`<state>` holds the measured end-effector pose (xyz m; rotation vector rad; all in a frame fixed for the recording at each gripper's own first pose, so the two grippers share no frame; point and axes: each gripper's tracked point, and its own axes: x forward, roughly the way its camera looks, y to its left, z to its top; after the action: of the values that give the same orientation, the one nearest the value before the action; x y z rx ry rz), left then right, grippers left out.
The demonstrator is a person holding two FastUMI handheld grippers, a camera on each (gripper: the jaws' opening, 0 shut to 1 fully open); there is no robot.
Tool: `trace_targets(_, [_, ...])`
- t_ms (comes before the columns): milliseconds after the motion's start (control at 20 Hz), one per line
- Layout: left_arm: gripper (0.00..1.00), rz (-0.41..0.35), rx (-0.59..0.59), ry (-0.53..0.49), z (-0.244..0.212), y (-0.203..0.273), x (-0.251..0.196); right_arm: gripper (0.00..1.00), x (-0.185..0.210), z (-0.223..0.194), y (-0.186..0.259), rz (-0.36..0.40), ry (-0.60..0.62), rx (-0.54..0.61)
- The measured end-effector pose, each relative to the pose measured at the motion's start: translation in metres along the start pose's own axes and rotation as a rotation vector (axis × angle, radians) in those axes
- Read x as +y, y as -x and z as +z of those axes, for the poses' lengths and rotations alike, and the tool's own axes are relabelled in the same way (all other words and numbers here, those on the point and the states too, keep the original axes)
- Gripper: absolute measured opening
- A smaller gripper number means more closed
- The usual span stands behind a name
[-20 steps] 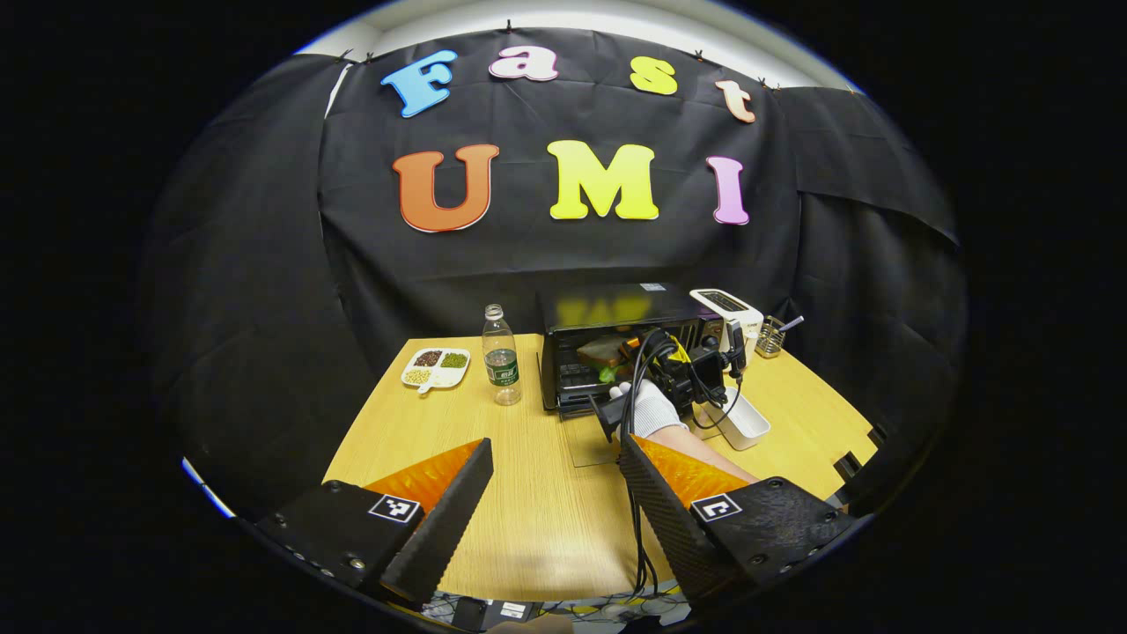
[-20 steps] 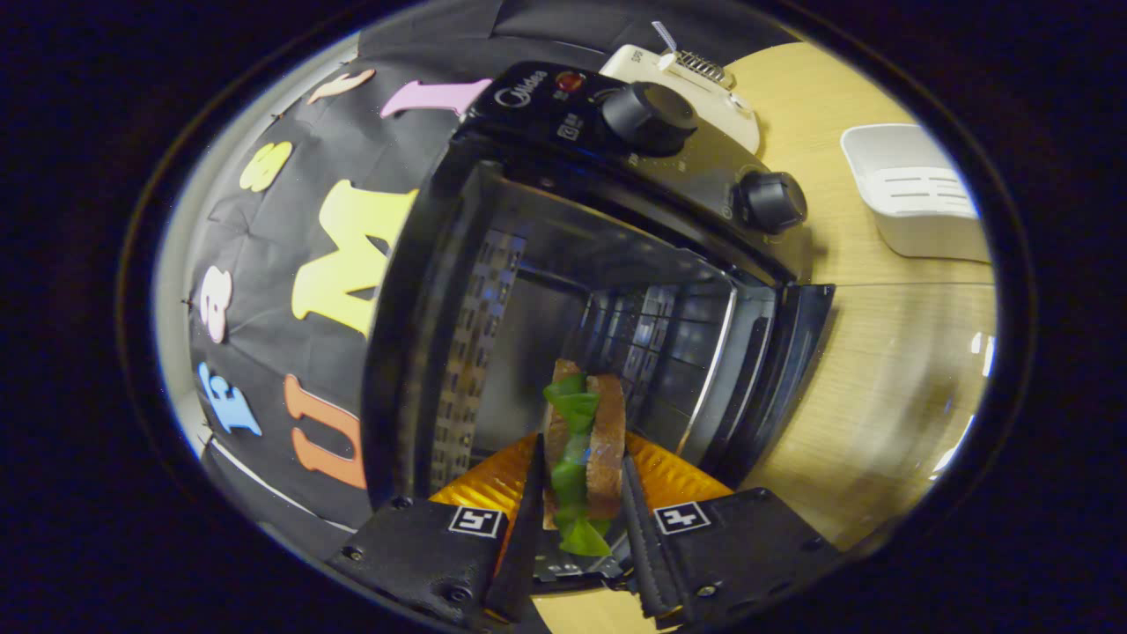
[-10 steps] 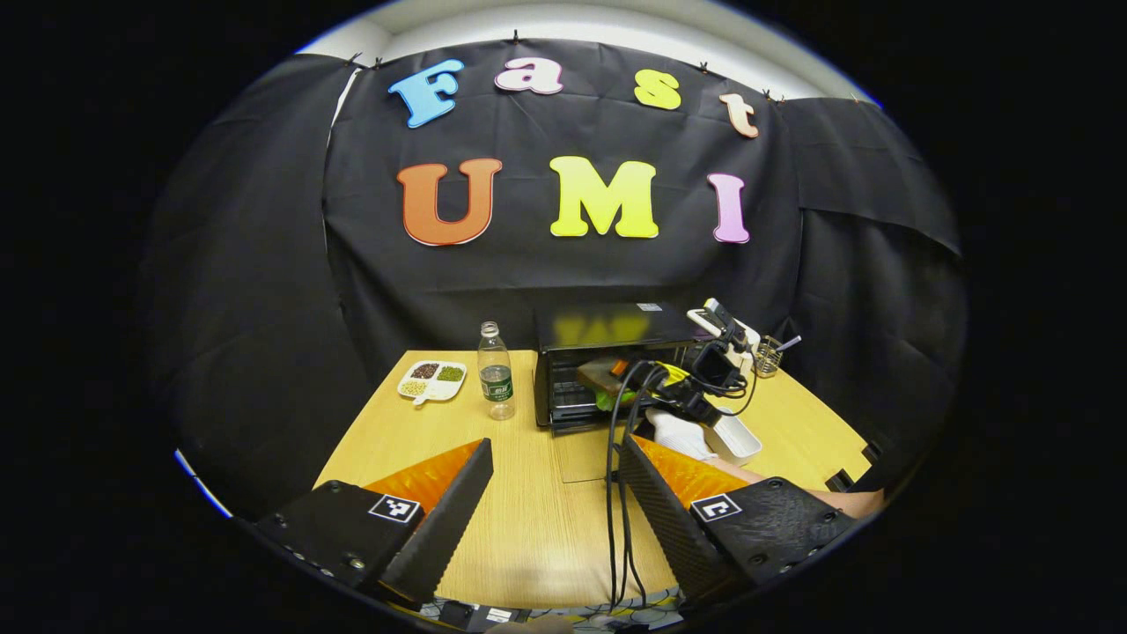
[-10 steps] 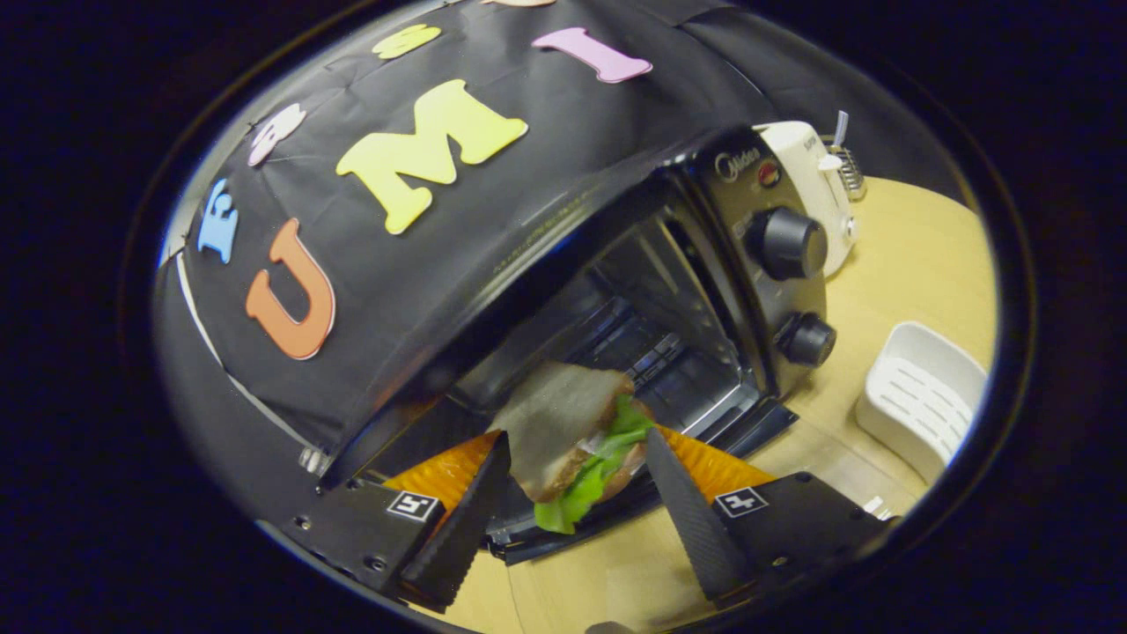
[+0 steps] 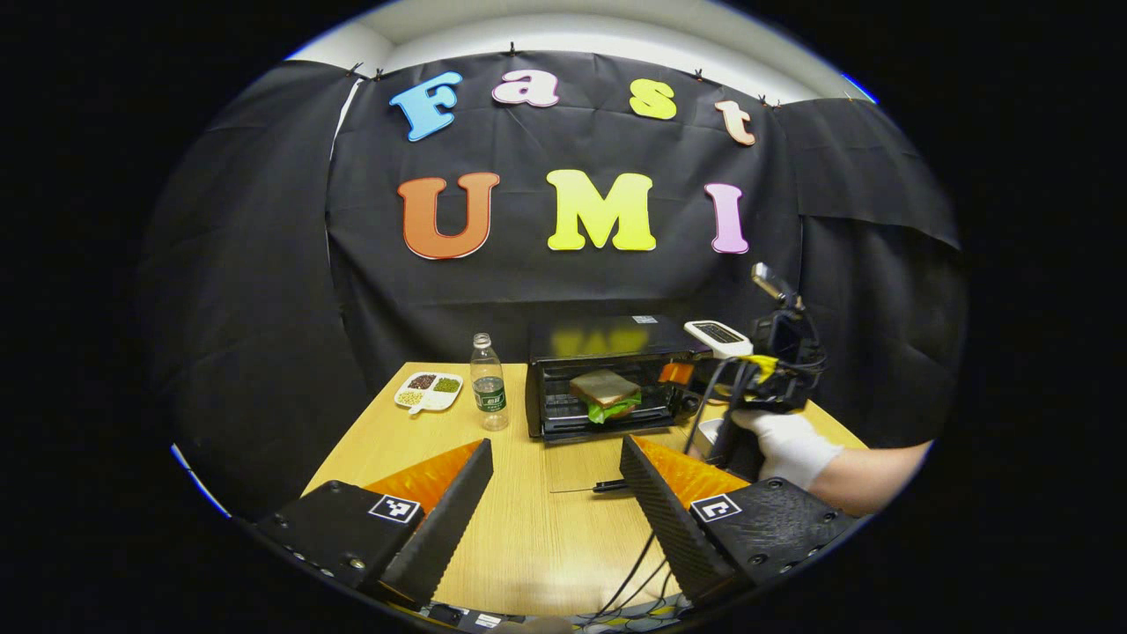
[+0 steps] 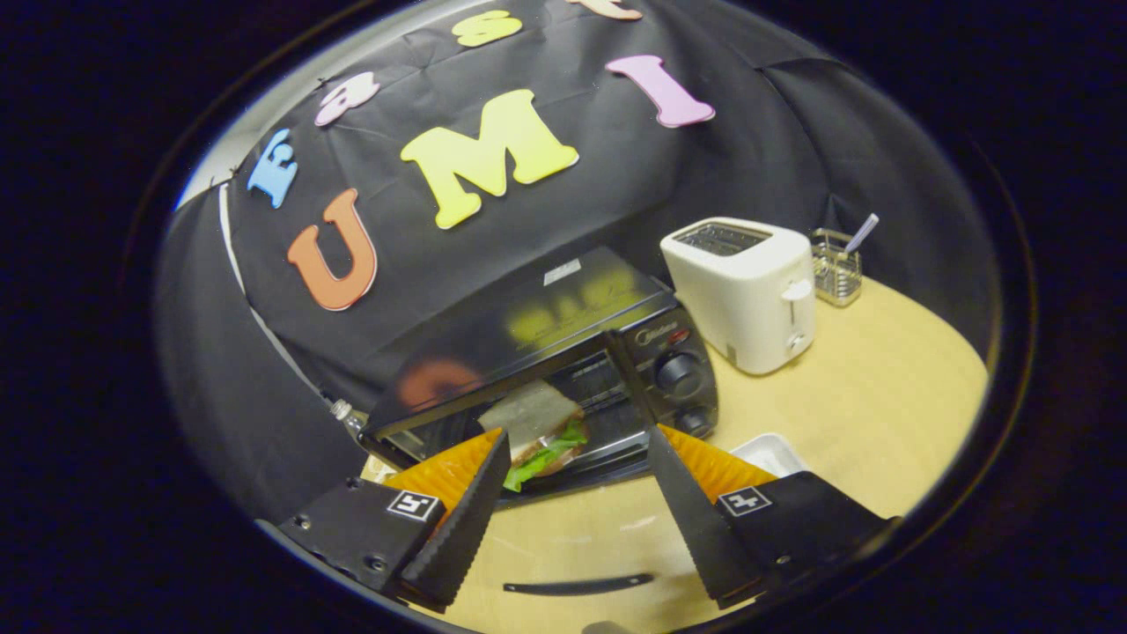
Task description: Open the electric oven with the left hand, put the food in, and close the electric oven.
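So the sandwich (image 5: 604, 393) is sitting inside the electric oven (image 5: 607, 374), whose door (image 6: 577, 493) is folded down flat toward the table's near edge. Both grippers are spread wide and empty: the right gripper (image 6: 572, 493) is just in front of the opening, the left gripper (image 5: 555, 493) well back. Closing looks like it means lifting the door's front edge, which runs side to side, and that's straight ahead of the left one.

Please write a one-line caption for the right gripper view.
Open right claw facing the sandwich inside the open oven.

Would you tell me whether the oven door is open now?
Open: the oven shows the sandwich uncovered inside, its door dropped forward.
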<state>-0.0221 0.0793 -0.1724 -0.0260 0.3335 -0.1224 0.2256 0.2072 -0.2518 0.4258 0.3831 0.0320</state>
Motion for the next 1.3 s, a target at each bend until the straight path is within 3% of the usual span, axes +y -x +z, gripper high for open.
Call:
trace_targets(200, [0.96,0.005,0.025,0.016,-0.022,-0.02,-0.019,0.89,-0.023,0.022,0.064,0.031,0.095,0.014])
trace_targets(250, [0.96,0.004,0.032,0.022,-0.029,-0.026,-0.025,1.0,-0.029,0.029,0.079,0.031,0.124,0.004])
trace_targets(350, [0.96,0.013,0.054,0.029,-0.042,-0.039,-0.033,1.0,-0.039,0.04,0.108,0.044,0.191,-0.007])
trace_targets(400, [0.96,0.019,0.061,0.034,-0.049,-0.046,-0.037,0.89,-0.045,0.046,0.12,0.044,0.224,-0.017])
trace_targets(450, [0.96,0.027,0.07,0.04,-0.055,-0.053,-0.04,1.0,-0.049,0.049,0.131,0.046,0.244,-0.014])
trace_targets(500, [0.95,0.036,0.078,0.043,-0.062,-0.061,-0.043,0.89,-0.054,0.05,0.14,0.051,0.256,-0.007])
trace_targets(550, [0.96,0.044,0.097,0.054,-0.07,-0.069,-0.047,1.0,-0.059,0.051,0.147,0.055,0.257,-0.001])
trace_targets(850, [0.95,0.047,0.181,0.072,-0.12,-0.11,-0.075,1.0,-0.089,0.062,0.184,0.05,0.289,0.023])
trace_targets(900, [0.95,0.041,0.197,0.063,-0.13,-0.116,-0.082,0.89,-0.094,0.064,0.185,0.041,0.298,0.023])
trace_targets(950, [0.95,0.037,0.222,0.057,-0.143,-0.121,-0.085,1.0,-0.099,0.064,0.188,0.033,0.302,0.027])
trace_targets(1100, [0.95,0.018,0.276,0.049,-0.17,-0.133,-0.1,1.0,-0.113,0.068,0.197,-0.001,0.306,0.026])
trace_targets(1150, [0.95,0.013,0.292,0.041,-0.178,-0.138,-0.104,0.89,-0.118,0.069,0.2,-0.014,0.315,0.022])
trace_targets(1200, [0.95,0.005,0.305,0.037,-0.185,-0.14,-0.108,0.89,-0.121,0.069,0.203,-0.028,0.323,0.024])
trace_targets(1250, [0.95,0.0,0.316,0.033,-0.19,-0.143,-0.111,1.0,-0.123,0.068,0.205,-0.035,0.324,0.026])
trace_targets(1300, [0.95,-0.005,0.326,0.031,-0.195,-0.147,-0.113,1.0,-0.125,0.067,0.207,-0.044,0.322,0.03])
